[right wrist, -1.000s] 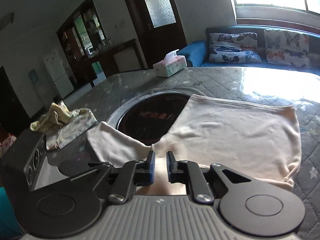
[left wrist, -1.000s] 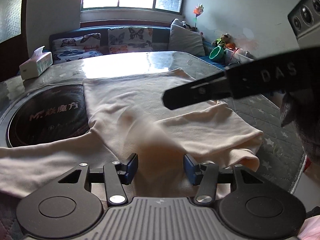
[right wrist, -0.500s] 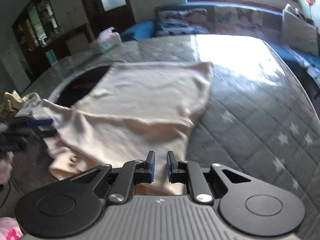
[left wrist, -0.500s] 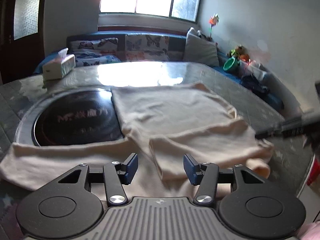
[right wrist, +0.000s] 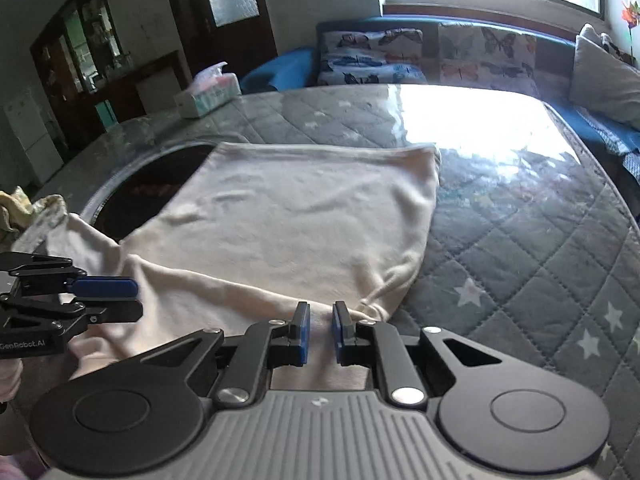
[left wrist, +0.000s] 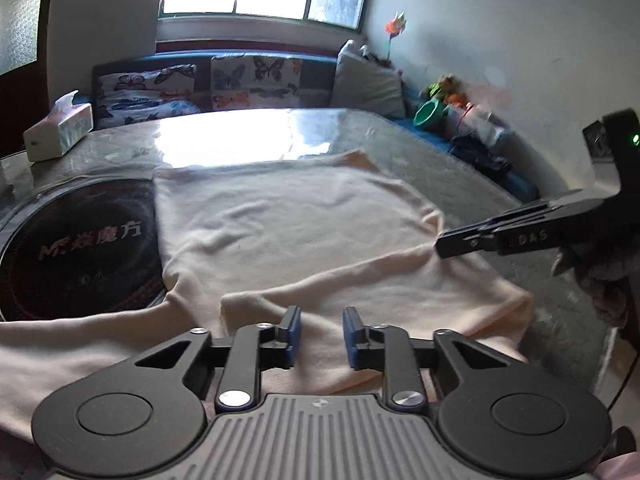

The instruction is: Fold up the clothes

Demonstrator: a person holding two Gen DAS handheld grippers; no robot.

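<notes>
My cream, soft knit top (left wrist: 288, 232) lay flat on the quilted grey table (right wrist: 520, 240), one sleeve (left wrist: 380, 288) folded across its body, the other (left wrist: 80, 344) trailing loose. Sleeve and body folds remained, I judged. Both my left gripper (left wrist: 319, 336) and right gripper (right wrist: 320, 330) hovered parted, holding nothing. "DAS" showed on one tool, "GenRobot.AI" on the other.

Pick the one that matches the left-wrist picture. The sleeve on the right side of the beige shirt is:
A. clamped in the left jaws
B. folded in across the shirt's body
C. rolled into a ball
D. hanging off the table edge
B: the sleeve lies flat across the lower part of the shirt, its cuff end near the middle, and the left gripper is open with nothing in it.
</notes>
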